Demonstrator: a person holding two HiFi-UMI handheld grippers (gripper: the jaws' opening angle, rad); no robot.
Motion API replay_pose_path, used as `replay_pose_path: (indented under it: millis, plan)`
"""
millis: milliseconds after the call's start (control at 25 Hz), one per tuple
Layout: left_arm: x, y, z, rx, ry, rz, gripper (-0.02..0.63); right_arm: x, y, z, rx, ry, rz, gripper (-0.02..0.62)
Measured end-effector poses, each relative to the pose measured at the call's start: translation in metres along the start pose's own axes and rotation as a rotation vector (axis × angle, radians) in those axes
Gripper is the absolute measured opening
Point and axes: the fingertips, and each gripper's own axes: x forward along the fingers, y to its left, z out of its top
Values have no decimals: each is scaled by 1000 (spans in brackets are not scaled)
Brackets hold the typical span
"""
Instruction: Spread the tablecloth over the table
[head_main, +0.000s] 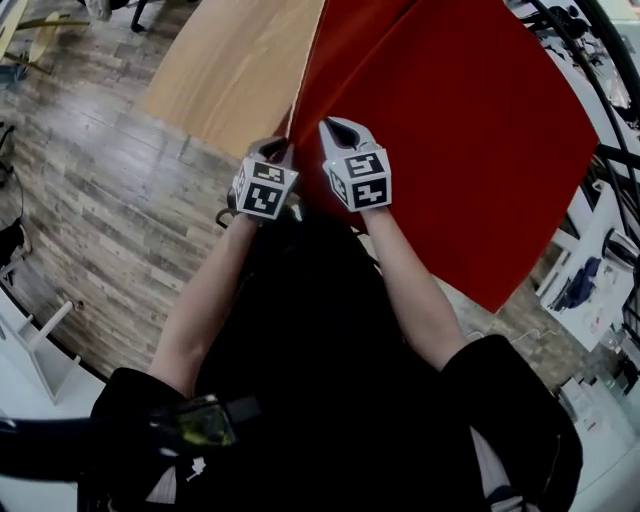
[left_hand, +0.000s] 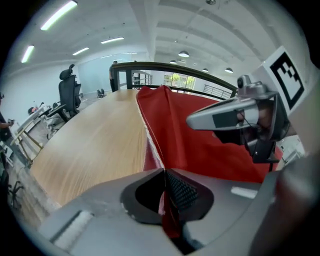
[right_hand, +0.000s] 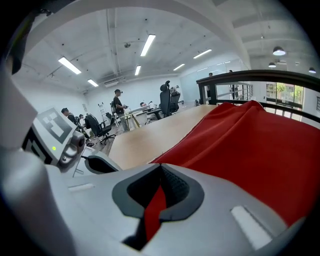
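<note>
Left hand-held gripper (head_main: 272, 150) and right hand-held gripper (head_main: 341, 130) are side by side, each pinched shut on the near edge of the red tablecloth (head_main: 450, 130). The cloth runs ahead and right of them, apparently folded. The wooden counter (head_main: 230, 70) ahead-left is bare. Roughly half done; the left side is uncovered.

Head view looks steeply down; both low gripper views share the tablecloth (head_main: 470, 130).
</note>
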Motion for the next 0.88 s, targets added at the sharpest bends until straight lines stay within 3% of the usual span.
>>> replay_pose_path:
  millis: [40, 160, 320, 520, 880]
  plan:
    - [-3, 4, 1, -15, 1, -9, 15, 2, 0, 1, -5, 0, 3, 10]
    - [-20, 15, 7, -58, -2, -58, 14, 1, 0, 5, -13, -11, -21, 10]
    - [-44, 48, 26, -89, -67, -81, 14, 5, -8, 4, -14, 6, -78, 9]
    - [-58, 109, 33, -107, -78, -83, 14, 18, -5, 7, -2, 34, -141, 9]
    - [-69, 246, 78, 31, -68, -146, 15, 53, 2, -21, 30, 188, -319, 11]
